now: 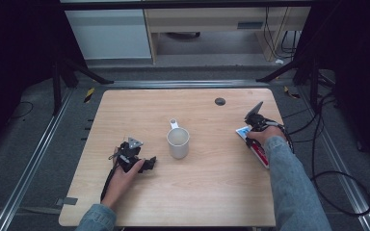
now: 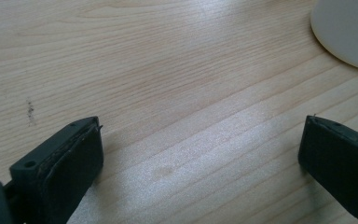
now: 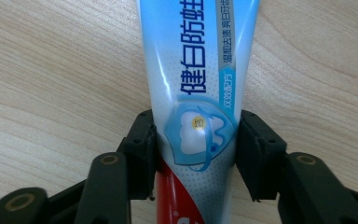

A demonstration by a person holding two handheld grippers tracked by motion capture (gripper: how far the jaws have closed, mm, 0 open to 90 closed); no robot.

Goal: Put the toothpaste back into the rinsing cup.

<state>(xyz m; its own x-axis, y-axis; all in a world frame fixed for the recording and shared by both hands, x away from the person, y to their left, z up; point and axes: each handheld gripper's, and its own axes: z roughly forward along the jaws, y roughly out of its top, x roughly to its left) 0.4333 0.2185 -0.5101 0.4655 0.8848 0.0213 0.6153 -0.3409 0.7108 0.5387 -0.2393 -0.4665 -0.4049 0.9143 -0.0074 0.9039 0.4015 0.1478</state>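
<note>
one mug (image 1: 178, 142), one toothpaste tube (image 3: 193, 93), two tools, one table (image 1: 207, 192)

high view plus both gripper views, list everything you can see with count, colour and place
mug: 1, white, upright near the table's middle, handle pointing away from the person
toothpaste tube: 1, blue and white with a red end, lying flat at the table's right edge, between the right tool's jaws
table: 1, light wood, with a dark round grommet near its far edge
floor cables: several, black, right of the table
left tool: 1, black, grey three-cornered plate on top, left of the mug, jaws wide apart over bare wood
right tool: 1, black, jaws pressed against both sides of the toothpaste tube
left hand: 1, denim sleeve, holding the left tool
right hand: 1, denim sleeve, holding the right tool
</note>
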